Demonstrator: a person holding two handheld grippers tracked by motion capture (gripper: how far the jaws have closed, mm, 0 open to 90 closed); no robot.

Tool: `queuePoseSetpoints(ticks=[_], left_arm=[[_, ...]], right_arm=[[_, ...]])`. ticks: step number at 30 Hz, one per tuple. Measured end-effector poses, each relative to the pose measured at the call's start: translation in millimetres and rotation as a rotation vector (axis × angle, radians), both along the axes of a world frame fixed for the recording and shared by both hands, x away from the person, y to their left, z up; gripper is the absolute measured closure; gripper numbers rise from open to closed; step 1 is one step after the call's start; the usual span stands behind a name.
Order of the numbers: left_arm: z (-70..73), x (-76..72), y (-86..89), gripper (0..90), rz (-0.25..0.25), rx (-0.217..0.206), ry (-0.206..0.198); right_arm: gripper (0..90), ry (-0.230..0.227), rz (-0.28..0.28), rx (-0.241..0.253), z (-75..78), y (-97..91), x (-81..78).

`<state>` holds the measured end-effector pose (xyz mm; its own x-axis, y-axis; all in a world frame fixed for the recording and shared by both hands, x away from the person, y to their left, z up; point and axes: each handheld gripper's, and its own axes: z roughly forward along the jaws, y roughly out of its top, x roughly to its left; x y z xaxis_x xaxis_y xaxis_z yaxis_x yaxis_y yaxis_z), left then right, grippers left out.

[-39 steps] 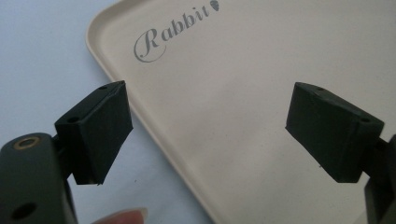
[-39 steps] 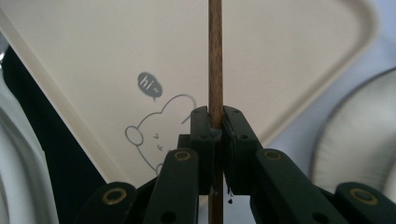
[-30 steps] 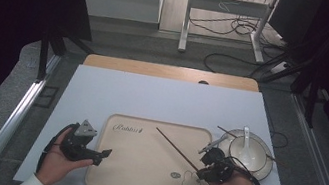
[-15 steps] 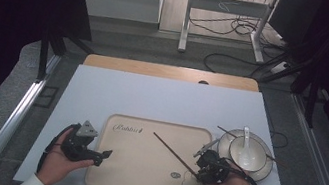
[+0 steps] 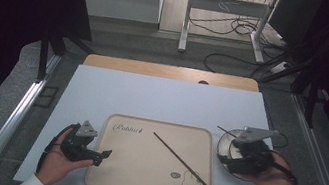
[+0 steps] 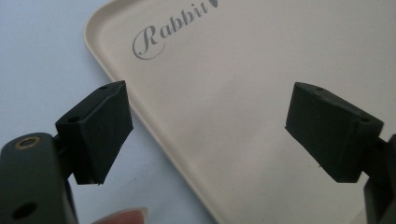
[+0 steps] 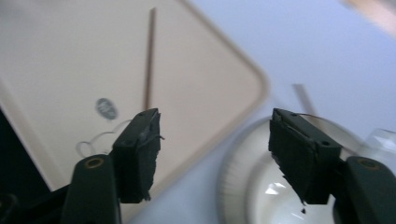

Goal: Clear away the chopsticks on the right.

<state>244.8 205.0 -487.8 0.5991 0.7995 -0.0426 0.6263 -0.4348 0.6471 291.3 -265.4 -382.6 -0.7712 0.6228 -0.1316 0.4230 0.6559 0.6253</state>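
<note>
Left gripper (image 5: 102, 154): jaws are held wide apart, nothing between them; it is placed over the left edge of the tray (image 5: 138, 179).
Right gripper (image 7: 212, 154): jaws are spread, nothing is grasped; it is held above the bowl (image 5: 222, 148), just beside the tray's right edge.
Tray: cream, with "Rabbit" printed, laid flat on the bench (image 5: 161, 99).
Stick (image 5: 181, 153): thin, dark, laid diagonally on the tray.
Bowl: white, seen on the bench, right of the tray.

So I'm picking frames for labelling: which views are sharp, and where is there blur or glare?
High view: evenly lit table, dark surroundings. Left gripper view: sharp tray lettering. Right gripper view: soft and smeared; glare on the white bowl.
</note>
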Motion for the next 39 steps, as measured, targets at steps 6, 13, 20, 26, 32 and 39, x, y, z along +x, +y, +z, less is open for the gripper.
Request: queuePoseSetpoints(ticks=[6, 13, 20, 26, 32, 39], left_arm=[[0.9, 0.0, 0.3, 15.4, -0.001, -0.005, -0.002], [1.1, 0.6, 1.1, 15.3, -0.003, -0.009, 0.004], [0.1, 1.6, 0.8, 15.3, -0.003, -0.003, 0.009], [0.2, 1.7, 1.3, 15.3, -0.005, -0.003, 0.01], [-1.2, 2.8, 1.4, 15.2, -0.006, 0.0, 0.017], [-1.2, 2.6, 1.7, 15.1, -0.003, -0.001, 0.019]], right_arm=[[34.3, -0.011, -0.144, 0.036, 16.5, -65.0, 13.0], [43.3, 0.075, -0.251, -0.059, -4.6, -129.1, 41.1], [50.0, 0.14, -0.289, -0.128, -31.1, -151.5, 57.6], [53.8, 0.211, -0.278, -0.187, -49.5, -159.0, 67.5], [61.4, 0.251, -0.225, -0.282, -63.5, -155.4, 71.5], [74.0, 0.287, -0.184, -0.33, -73.8, -153.7, 80.2]])
